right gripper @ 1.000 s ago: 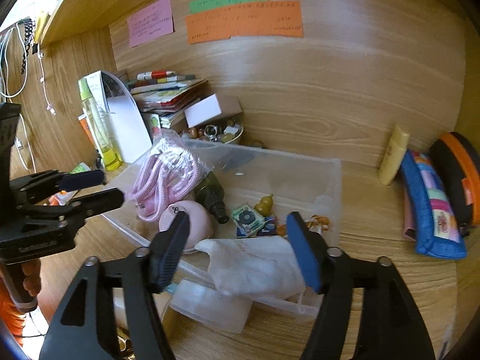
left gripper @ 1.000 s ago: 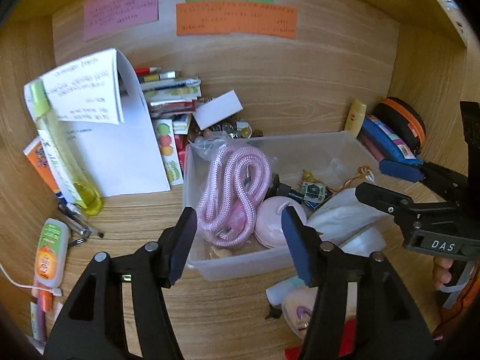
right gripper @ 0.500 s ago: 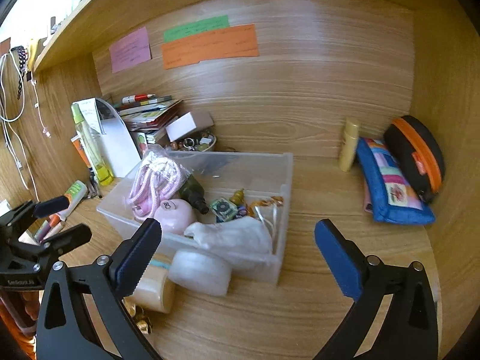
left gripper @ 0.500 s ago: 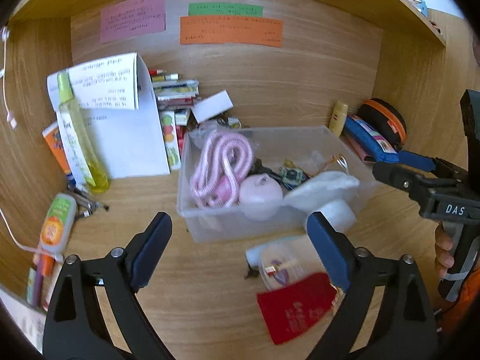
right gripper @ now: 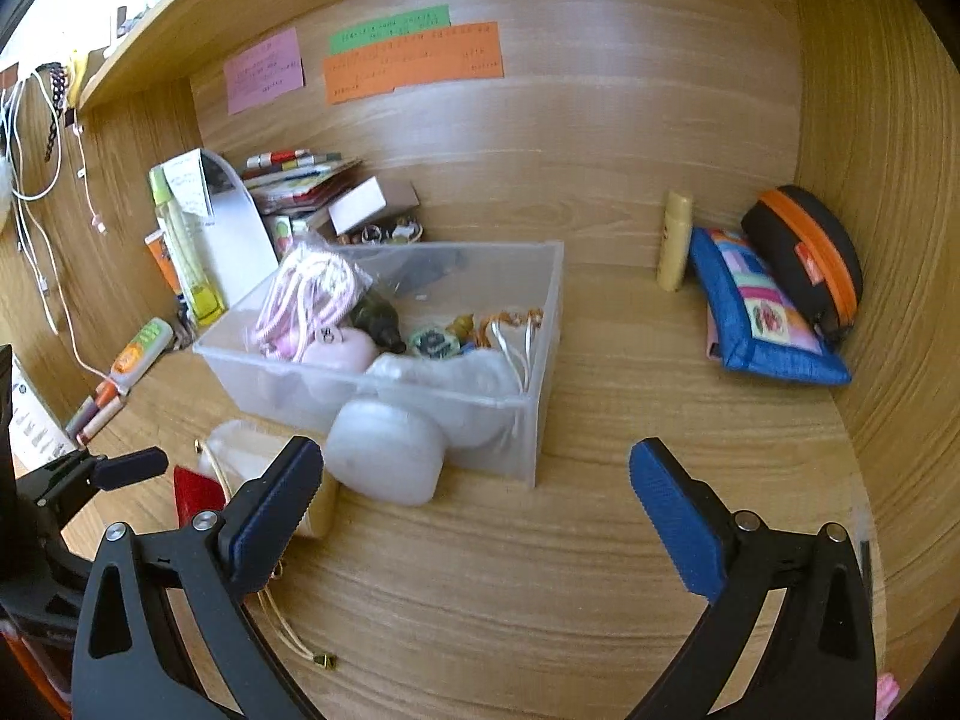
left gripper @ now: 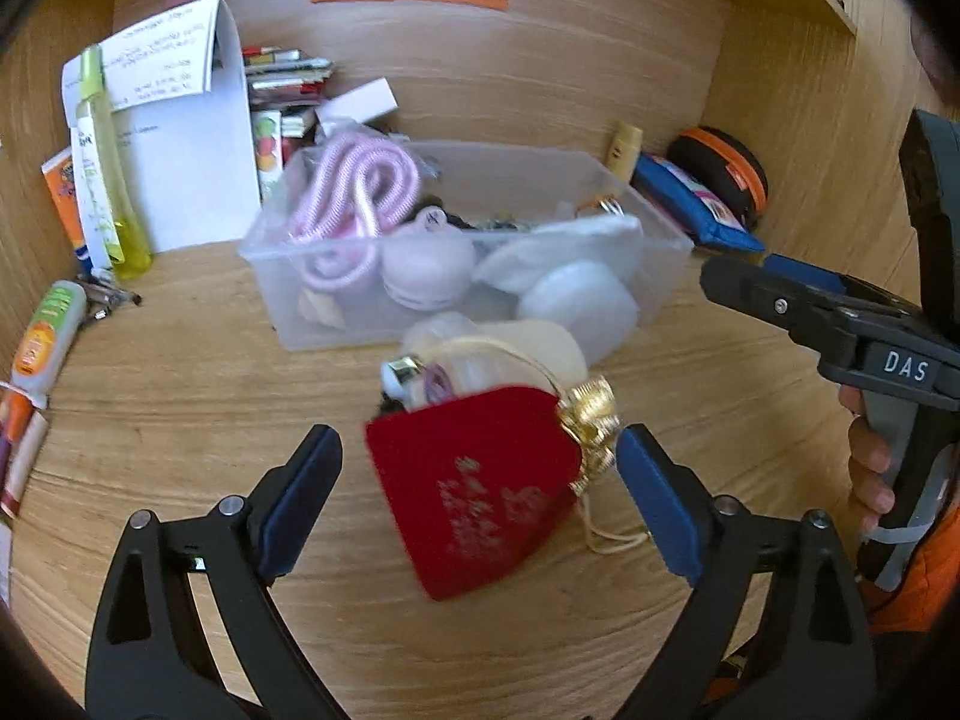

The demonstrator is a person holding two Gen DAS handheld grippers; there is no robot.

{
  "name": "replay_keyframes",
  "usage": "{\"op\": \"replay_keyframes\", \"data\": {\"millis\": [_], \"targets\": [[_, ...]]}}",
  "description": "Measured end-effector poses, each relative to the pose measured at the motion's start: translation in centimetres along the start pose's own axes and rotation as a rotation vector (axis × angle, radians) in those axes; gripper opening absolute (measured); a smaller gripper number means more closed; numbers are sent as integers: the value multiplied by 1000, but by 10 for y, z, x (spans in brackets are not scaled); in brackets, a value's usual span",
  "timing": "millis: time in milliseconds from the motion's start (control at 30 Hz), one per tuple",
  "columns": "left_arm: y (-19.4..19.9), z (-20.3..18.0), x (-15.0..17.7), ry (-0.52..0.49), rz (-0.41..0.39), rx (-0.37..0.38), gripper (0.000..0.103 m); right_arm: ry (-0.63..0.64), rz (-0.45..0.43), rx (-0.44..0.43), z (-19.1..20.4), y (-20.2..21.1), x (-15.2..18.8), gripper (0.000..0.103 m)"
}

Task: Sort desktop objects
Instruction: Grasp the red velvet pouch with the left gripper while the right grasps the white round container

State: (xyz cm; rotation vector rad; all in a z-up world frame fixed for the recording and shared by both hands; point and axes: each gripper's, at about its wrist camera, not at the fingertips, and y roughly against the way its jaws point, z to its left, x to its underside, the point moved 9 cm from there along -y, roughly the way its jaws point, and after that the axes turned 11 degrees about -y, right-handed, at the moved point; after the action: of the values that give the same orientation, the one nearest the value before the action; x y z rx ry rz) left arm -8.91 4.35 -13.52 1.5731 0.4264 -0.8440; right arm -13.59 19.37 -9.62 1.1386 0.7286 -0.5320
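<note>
A red velvet pouch (left gripper: 474, 480) with a gold bow (left gripper: 591, 420) lies on the wooden desk, between the wide-apart fingers of my open left gripper (left gripper: 480, 498) and touching neither. Behind it sit a beige bag (left gripper: 510, 348) and a white round case (left gripper: 576, 300), against the clear plastic bin (left gripper: 288, 312). The bin holds a pink rope (left gripper: 354, 192), a pink case (left gripper: 426, 264) and small items. My right gripper (right gripper: 477, 516) is open over bare desk, in front of the bin (right gripper: 549, 360) and to the right of the white case (right gripper: 384, 456).
A blue patchwork pouch (right gripper: 762, 312), a black-and-orange case (right gripper: 804, 252) and a yellow tube (right gripper: 675, 246) stand at the back right. A white paper stand (left gripper: 180, 138), a yellow-green bottle (left gripper: 108, 168) and stacked books fill the back left. An orange-green tube (left gripper: 48, 330) lies at the left.
Both grippers have drawn back from the bin and their jaws have spread wide. The red pouch has come into view between the left fingers.
</note>
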Motion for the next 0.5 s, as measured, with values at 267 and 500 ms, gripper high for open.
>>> {"op": "replay_keyframes", "data": {"millis": [267,500], "targets": [[-35,0,19,111,111,76,93,-39,43,-35,-2,-11,17,102],[-30,12,21,129,84,34,57,-52,84,-75,14,-28,21,101]]}}
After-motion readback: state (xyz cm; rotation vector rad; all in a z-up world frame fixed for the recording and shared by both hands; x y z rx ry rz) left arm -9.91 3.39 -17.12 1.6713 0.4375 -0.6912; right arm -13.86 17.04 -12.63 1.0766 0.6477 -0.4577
